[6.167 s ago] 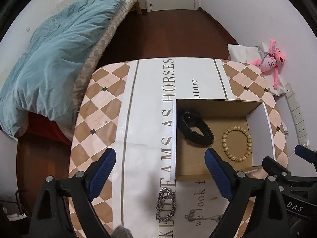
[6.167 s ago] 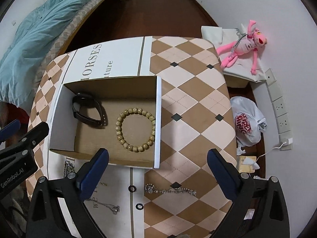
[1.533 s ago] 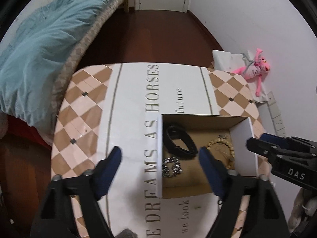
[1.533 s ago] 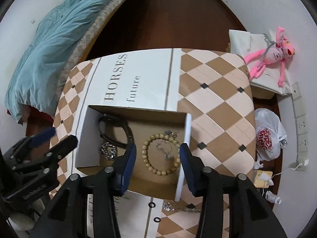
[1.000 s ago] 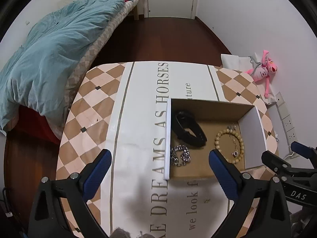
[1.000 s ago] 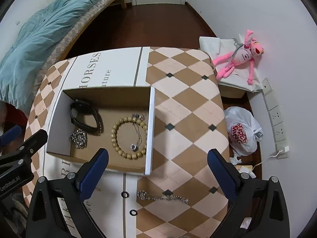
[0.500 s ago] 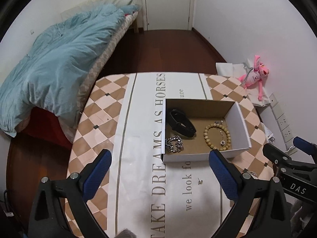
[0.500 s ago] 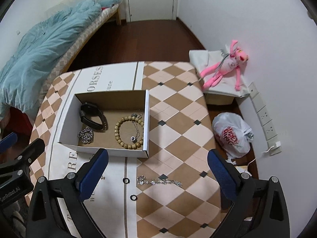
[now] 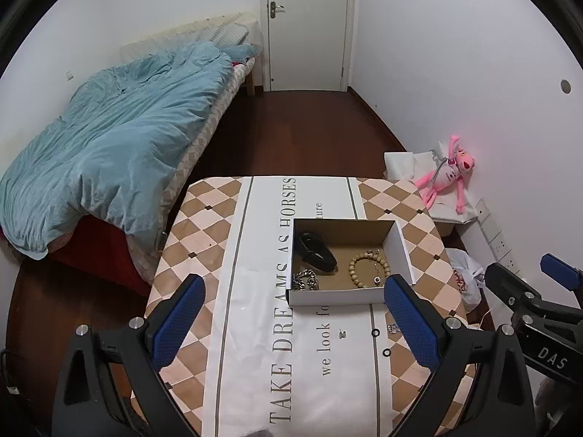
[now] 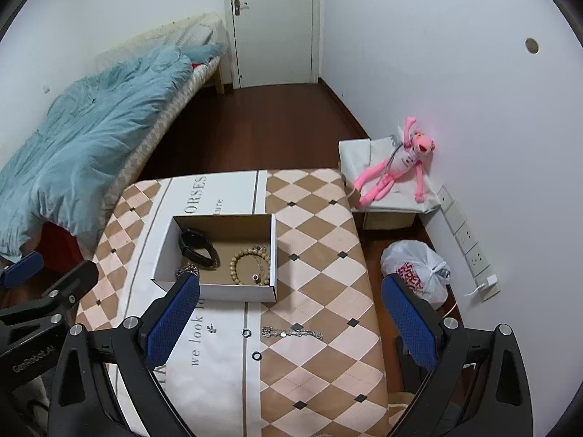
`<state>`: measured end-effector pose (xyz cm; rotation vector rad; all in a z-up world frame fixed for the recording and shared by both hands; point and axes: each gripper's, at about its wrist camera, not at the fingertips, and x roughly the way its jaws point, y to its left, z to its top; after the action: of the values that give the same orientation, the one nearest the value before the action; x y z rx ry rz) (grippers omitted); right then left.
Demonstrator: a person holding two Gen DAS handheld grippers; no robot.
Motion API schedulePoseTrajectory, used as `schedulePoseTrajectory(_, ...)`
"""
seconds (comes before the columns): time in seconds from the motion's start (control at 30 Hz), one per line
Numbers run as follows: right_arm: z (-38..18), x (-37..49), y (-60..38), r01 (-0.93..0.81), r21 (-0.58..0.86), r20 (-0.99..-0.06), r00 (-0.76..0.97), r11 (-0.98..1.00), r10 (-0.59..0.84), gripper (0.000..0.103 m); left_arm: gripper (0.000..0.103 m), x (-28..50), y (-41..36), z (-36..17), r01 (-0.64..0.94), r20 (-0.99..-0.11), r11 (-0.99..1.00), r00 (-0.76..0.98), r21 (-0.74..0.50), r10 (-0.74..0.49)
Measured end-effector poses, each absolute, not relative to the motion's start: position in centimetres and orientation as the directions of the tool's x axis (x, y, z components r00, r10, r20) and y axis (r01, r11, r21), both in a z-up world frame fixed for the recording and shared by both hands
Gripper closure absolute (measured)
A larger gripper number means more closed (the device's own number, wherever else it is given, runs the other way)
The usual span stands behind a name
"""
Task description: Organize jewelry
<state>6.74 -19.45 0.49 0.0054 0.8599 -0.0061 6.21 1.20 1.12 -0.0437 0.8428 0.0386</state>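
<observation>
An open cardboard box (image 9: 329, 297) (image 10: 215, 289) sits on the table. In it lie a black band (image 9: 316, 250) (image 10: 196, 245), a silver chain bracelet (image 9: 305, 279), a wooden bead bracelet (image 9: 368, 272) (image 10: 247, 266) and a thin necklace with a pendant (image 9: 378, 279). A silver bracelet (image 10: 291, 332), two small black rings (image 10: 246, 333) (image 9: 374, 333) and a small earring (image 10: 210, 326) (image 9: 341, 334) lie on the cloth in front of the box. My left gripper (image 9: 293, 322) and my right gripper (image 10: 291, 318) are both open, empty and high above the table's near side.
The table (image 9: 226, 215) has a checkered cloth with a white lettered runner. A bed with a blue duvet (image 9: 109, 145) stands left. A pink plush toy (image 10: 397, 160) on a white box, a plastic bag (image 10: 415, 273) and wall sockets are right. A door (image 9: 308, 25) is behind.
Both grippers have risen and pulled back from the box, so the whole table and room show. Both stay open; the chain bracelet and necklace lie in the box.
</observation>
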Motion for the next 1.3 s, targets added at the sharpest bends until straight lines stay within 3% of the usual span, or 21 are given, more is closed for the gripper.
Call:
schedulePoseTrajectory(0.27,-2.0,6.1,-21.0,0.037,0.033,-0.803,0.596,0.999,0.004,0.002,0.003,5.5,1.2,-0.6,-0.095,-0.761,0.995,0.643,0.027,0.083)
schedulePoseTrajectory(0.47,-10.9,6.4,-21.8,0.043,0.104,-0.885,0.46,0.994,0.072,0.002,0.003,5.9,1.6,-6.4,-0.141,-0.813,0.987,0.564,0.079,0.145)
schedulePoseTrajectory(0.57,-15.3,6.6,-20.9,0.026,0.13,-0.912,0.396,0.991,0.109,0.02,0.003,6.2,1.8,-10.1,-0.132,-0.858,0.987,0.493,0.089,0.143)
schedulePoseTrajectory(0.77,-20.7,7.0,-17.9,-0.03,0.098,-0.925,0.366,0.995,0.102,0.037,0.003,6.0,2.0,-15.0,-0.117,-0.92,0.987,0.363,0.113,0.149)
schedulePoseTrajectory(0.87,-21.5,6.8,-17.0,-0.058,0.062,-0.92,0.383,0.996,0.079,0.051,0.003,5.8,2.6,-15.9,-0.138,-0.929,0.985,0.339,0.104,0.146)
schedulePoseTrajectory(0.93,-21.5,6.9,-16.4,-0.068,0.033,-0.916,0.398,0.997,0.057,0.068,0.003,5.9,2.9,-16.1,-0.147,-0.931,0.984,0.335,0.101,0.145)
schedulePoseTrajectory(0.97,-21.6,6.8,-16.3,-0.07,0.023,-0.912,0.407,0.997,0.05,0.09,0.003,6.0,3.1,-16.1,-0.15,-0.93,0.983,0.335,0.103,0.148)
schedulePoseTrajectory(1.13,-20.9,6.9,-17.1,-0.053,0.051,-0.91,0.409,0.997,0.068,0.091,0.003,6.7,2.6,-16.3,-0.141,-0.933,0.986,0.335,0.085,0.129)
schedulePoseTrajectory(1.3,-19.5,7.8,-20.1,0.041,0.089,-0.9,0.432,0.995,0.062,0.091,0.004,8.5,1.2,-16.2,-0.125,-0.936,0.992,0.351,-0.013,0.032)
